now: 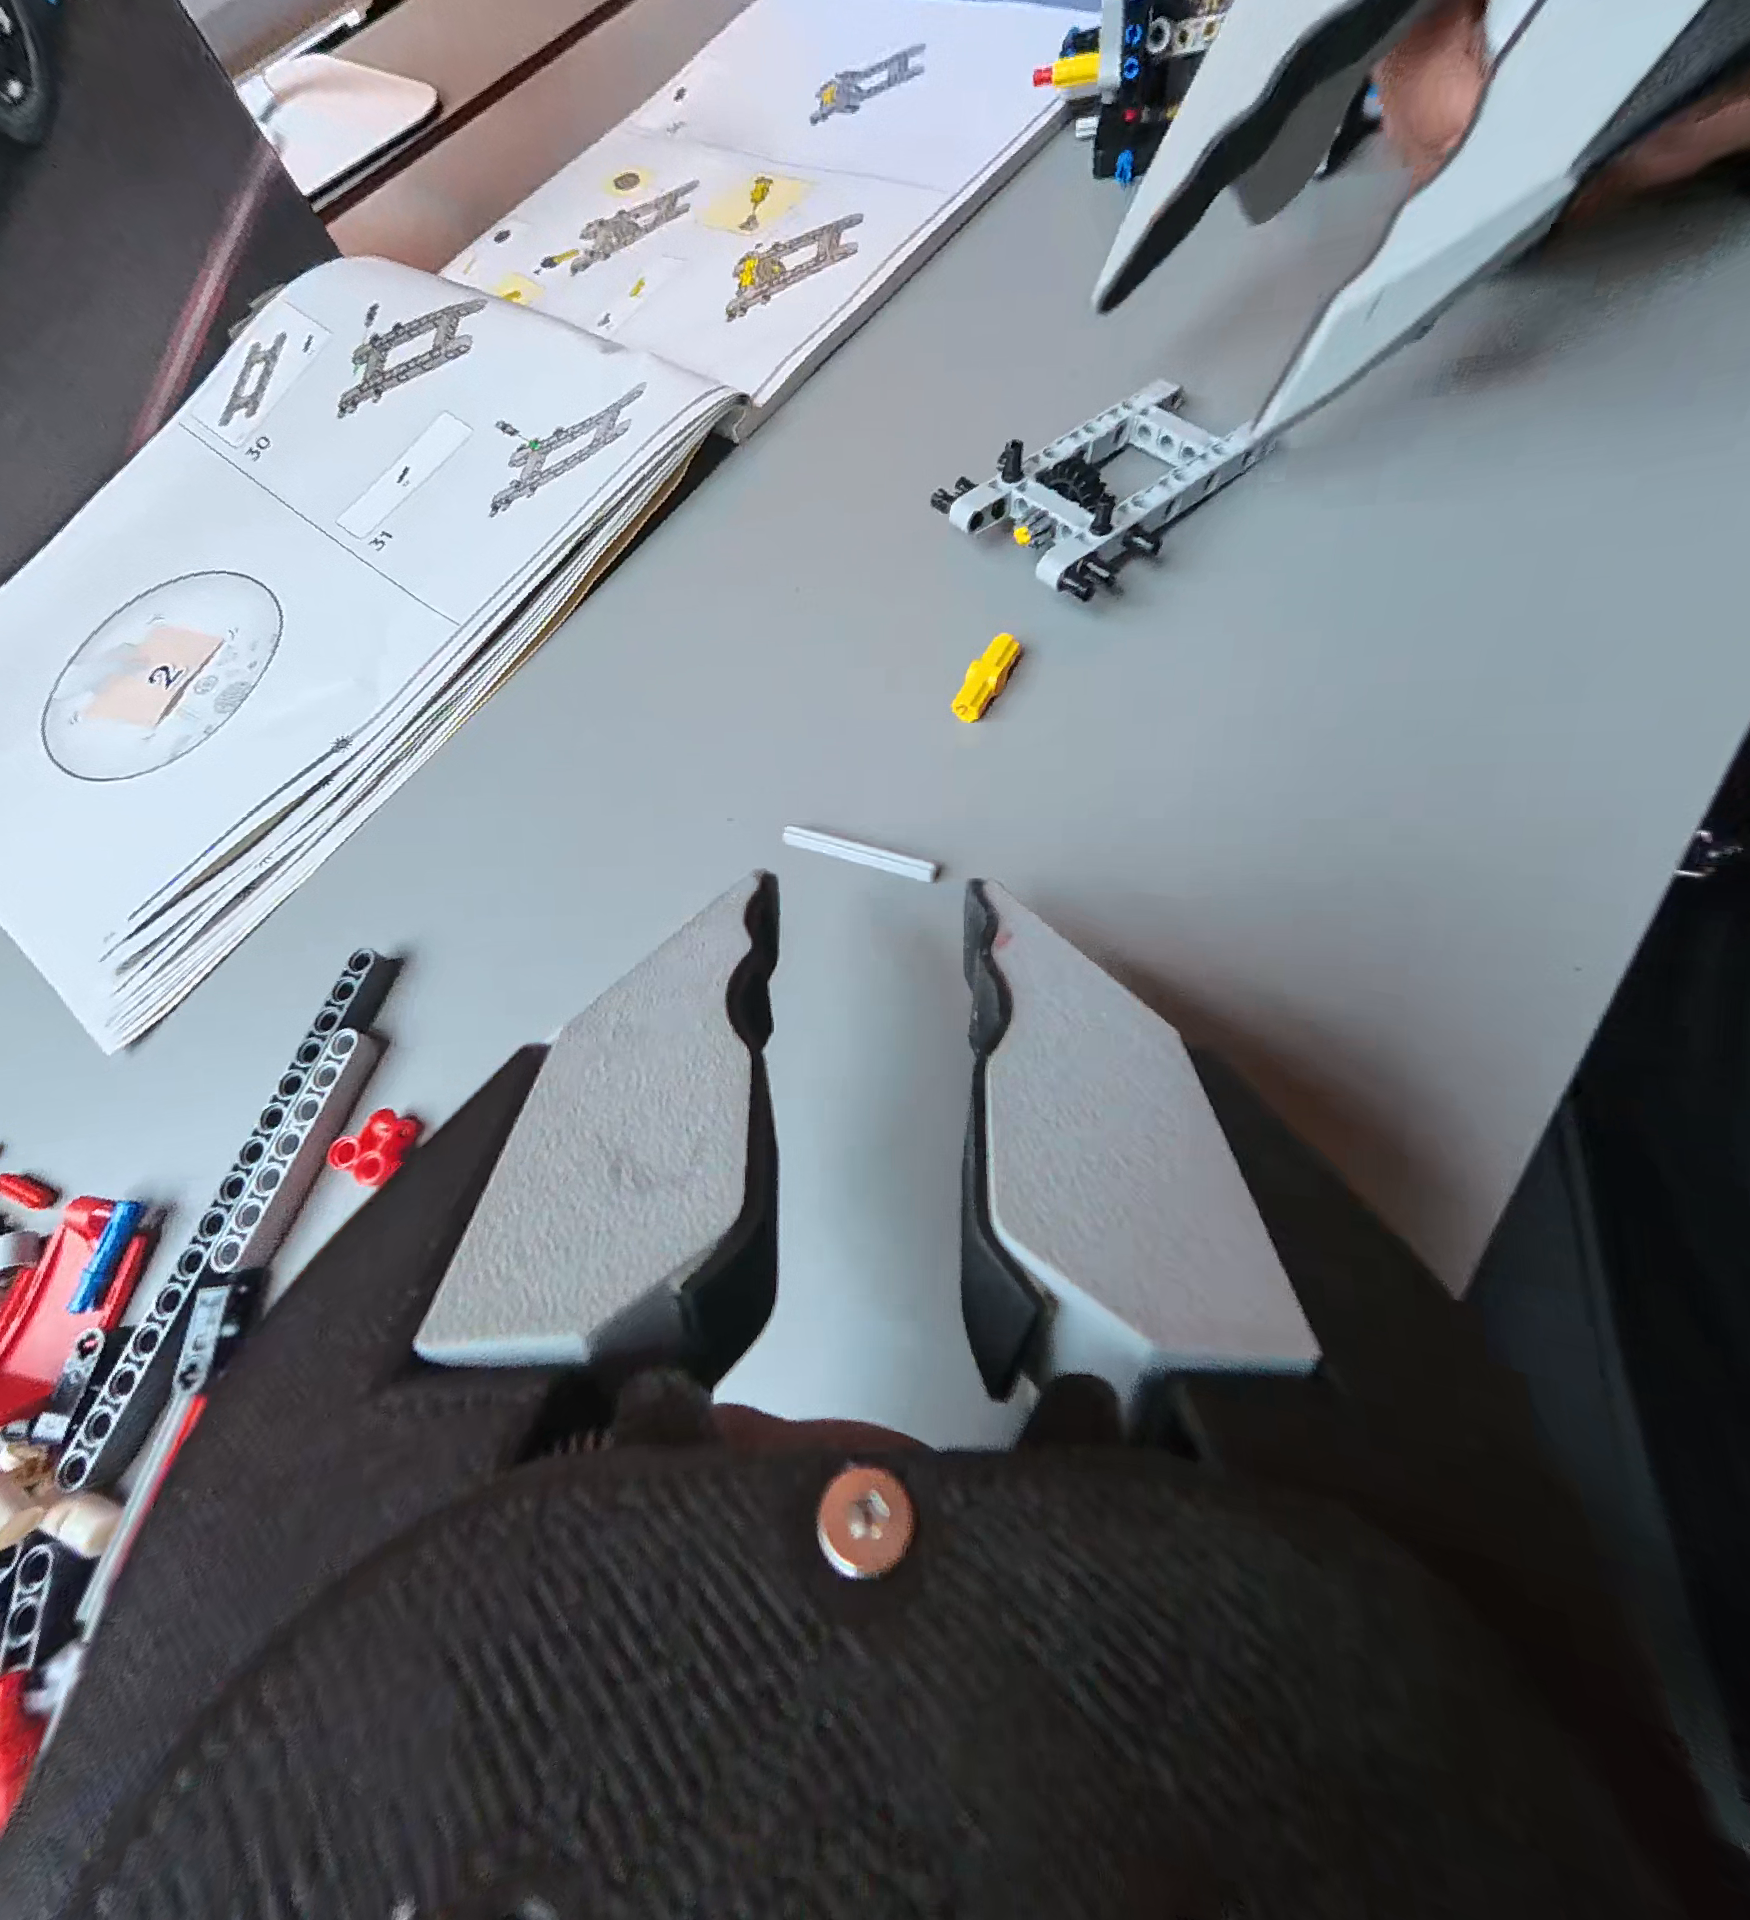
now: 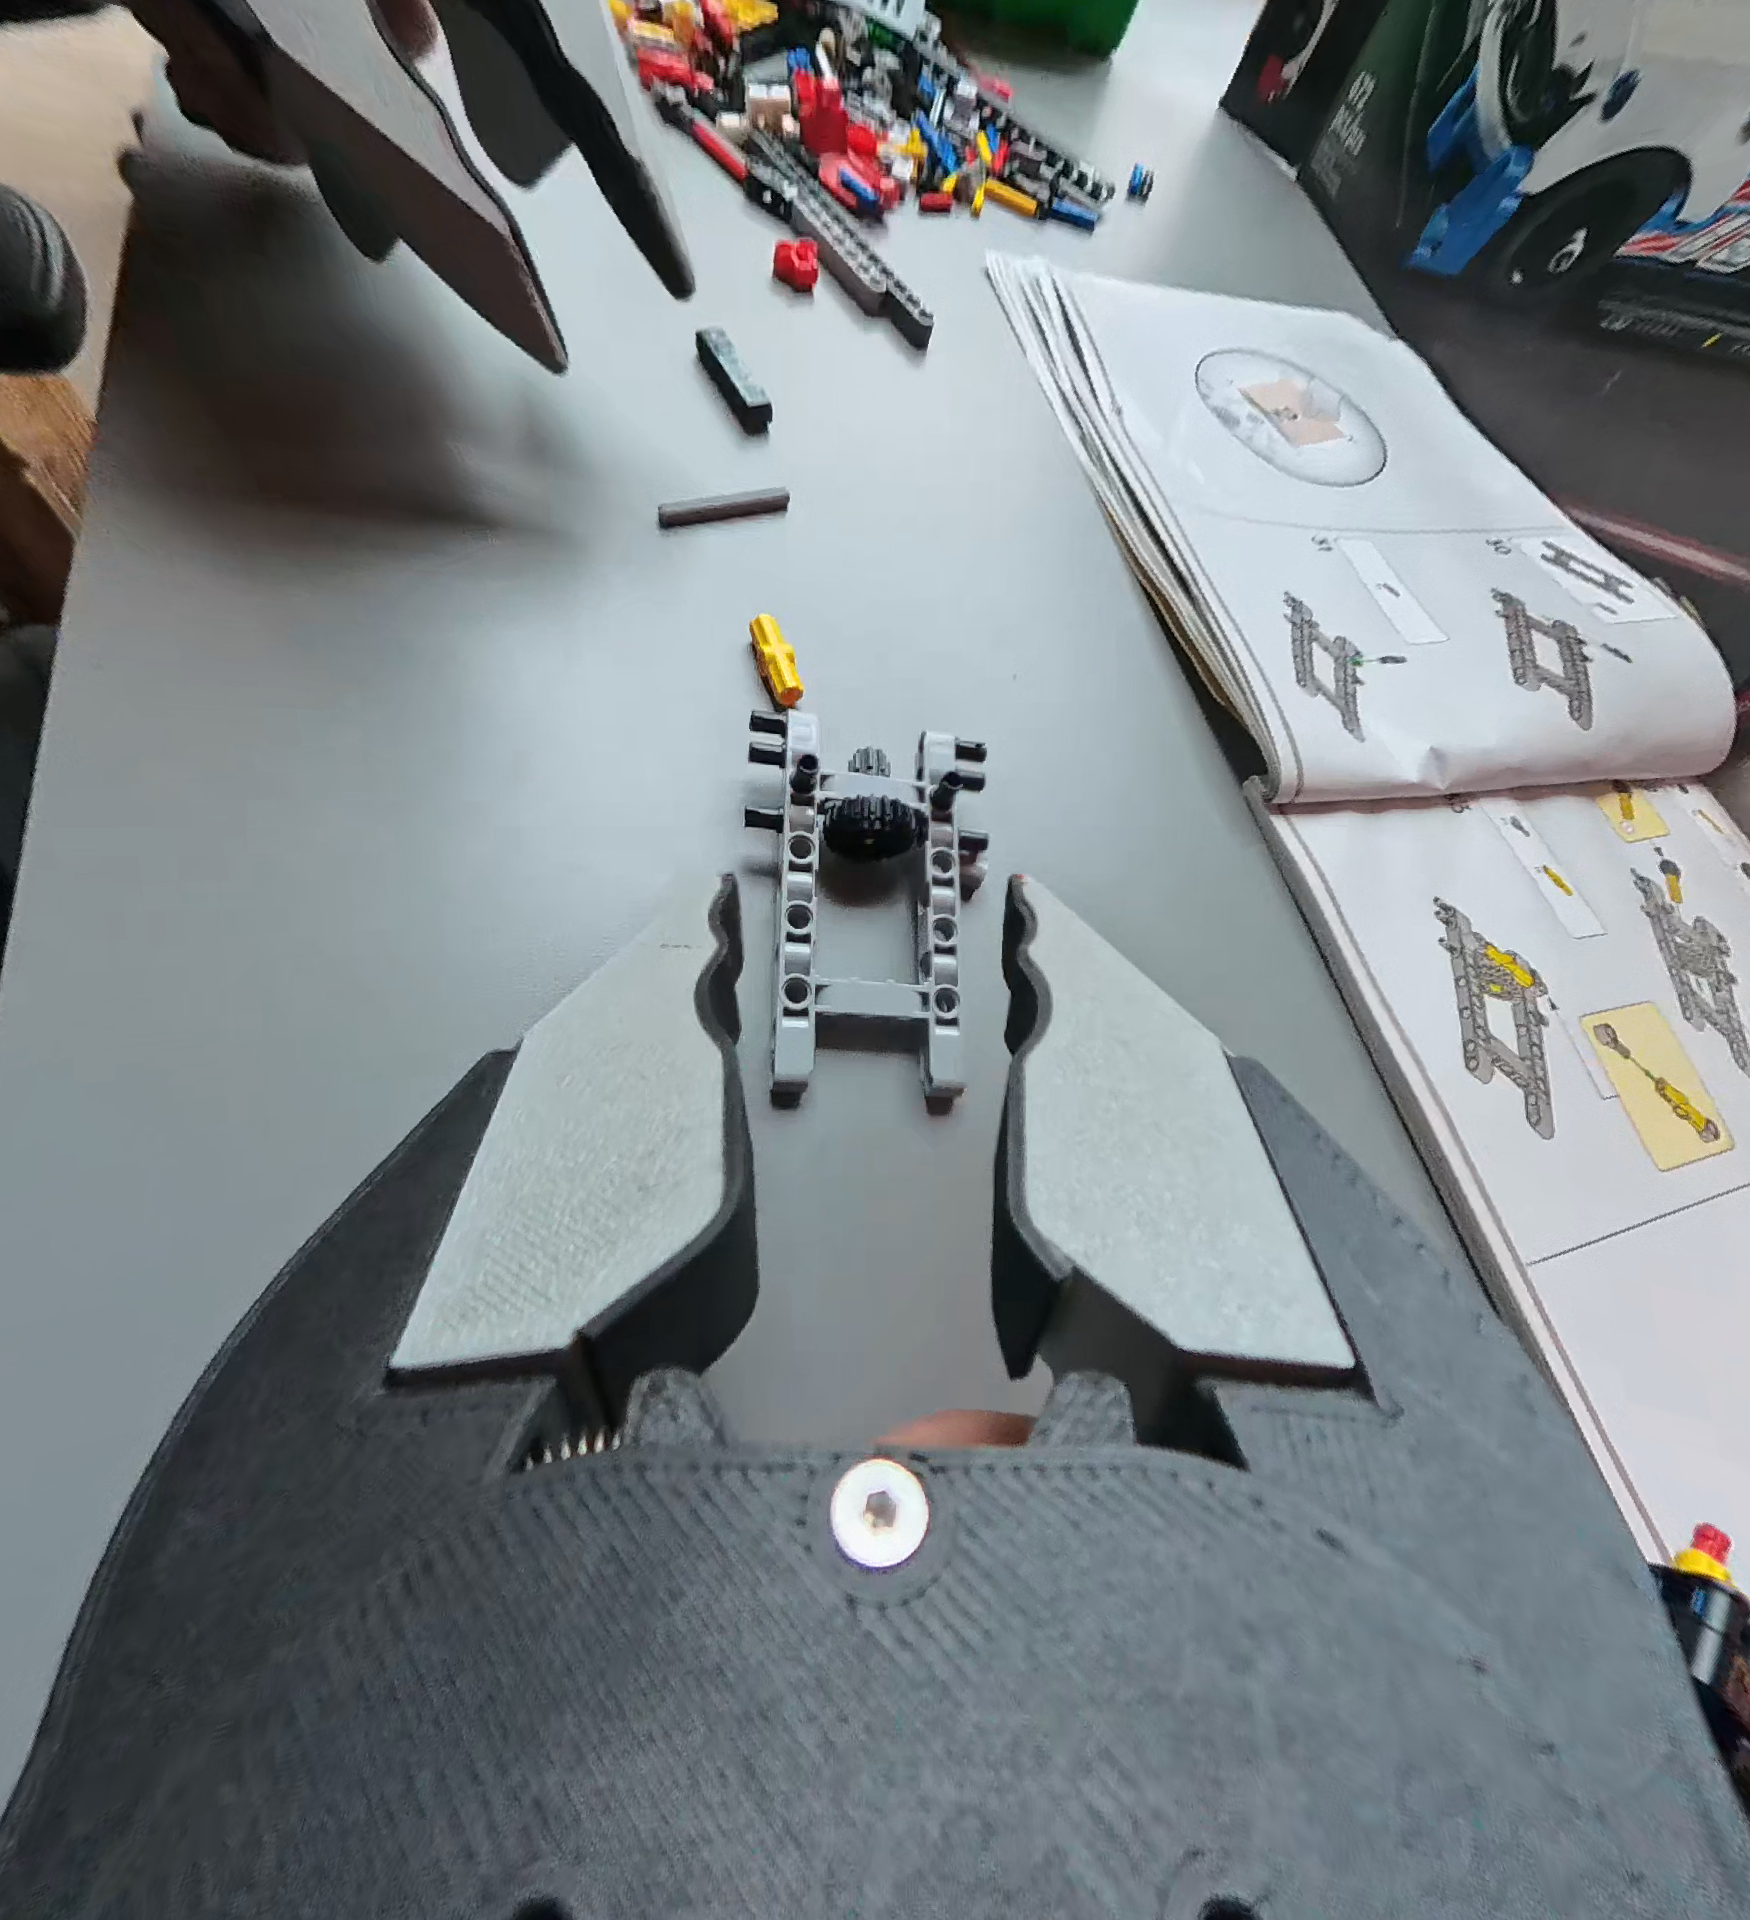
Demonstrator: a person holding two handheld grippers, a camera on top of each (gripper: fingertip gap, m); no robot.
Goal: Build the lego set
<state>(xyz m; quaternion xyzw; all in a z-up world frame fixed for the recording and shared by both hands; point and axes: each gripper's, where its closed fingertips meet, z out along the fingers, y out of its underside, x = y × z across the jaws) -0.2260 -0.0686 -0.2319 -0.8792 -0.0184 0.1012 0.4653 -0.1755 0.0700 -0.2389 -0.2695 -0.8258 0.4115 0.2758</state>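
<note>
The right gripper [image 2: 866,925], grey-faced fingers on a black printed body, is spread wide and holds nothing; its fingertips flank the near end of the light grey beam frame with a black gear [image 2: 866,904] without clear contact. That frame lies flat on the grey tabletop [image 2: 331,935], which is bare to its left up to the table edge. Just beyond the frame lies a small yellow connector [image 2: 775,660], then a thin grey axle rod [image 2: 723,507]. The open white instruction booklet [image 2: 1473,675] lies to the frame's right. The left gripper [image 1: 871,894] (also parted, also empty) hangs just short of the axle rod [image 1: 858,854], angled down, well apart from the frame [image 1: 1099,478]. A heap of loose red, black and yellow parts [image 1: 9,1351] lies far beyond the frame.
</note>
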